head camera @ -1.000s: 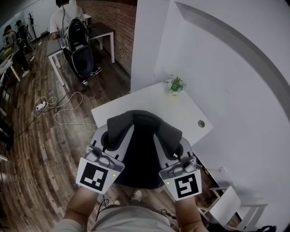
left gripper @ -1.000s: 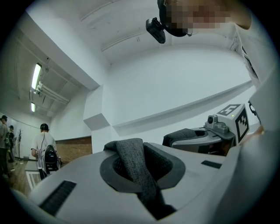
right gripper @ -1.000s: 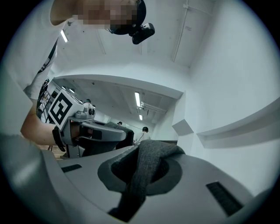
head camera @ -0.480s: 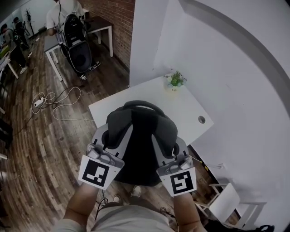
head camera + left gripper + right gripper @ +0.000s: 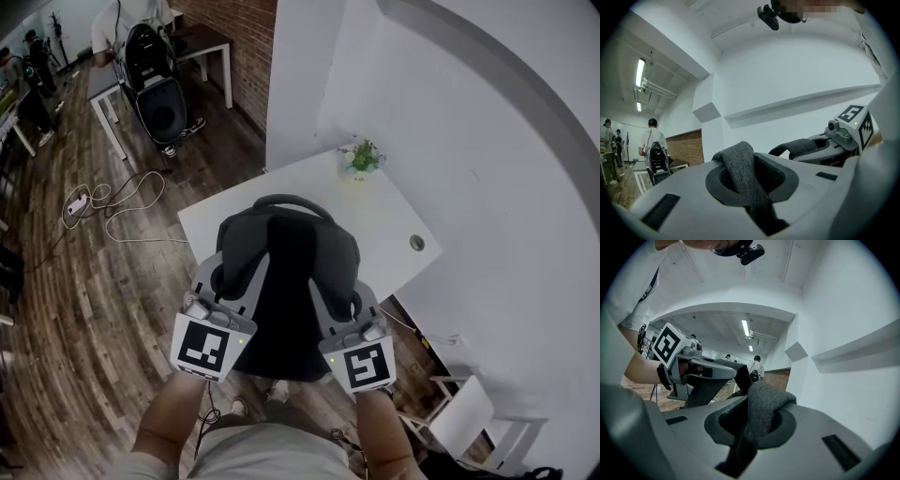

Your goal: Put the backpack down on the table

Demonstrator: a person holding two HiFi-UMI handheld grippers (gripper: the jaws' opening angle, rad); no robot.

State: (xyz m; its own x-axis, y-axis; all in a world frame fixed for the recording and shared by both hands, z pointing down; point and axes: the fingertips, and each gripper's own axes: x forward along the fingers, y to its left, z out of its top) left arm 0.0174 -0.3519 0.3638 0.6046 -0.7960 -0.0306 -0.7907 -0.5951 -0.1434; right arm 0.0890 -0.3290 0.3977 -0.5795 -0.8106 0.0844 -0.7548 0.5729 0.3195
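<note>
White table (image 5: 398, 217) lies below a dark grey backpack (image 5: 292, 281) with 2 straps (image 5: 743, 176).

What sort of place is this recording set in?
Probably an indoor office or lab workspace: a white table with a small potted plant, wood-plank floor, brick wall, and another person at a desk.

A small potted plant (image 5: 362, 160) stands near the white wall (image 5: 487, 141), and cables (image 5: 120, 204) sprawl across the wooden floor (image 5: 56, 309).
</note>
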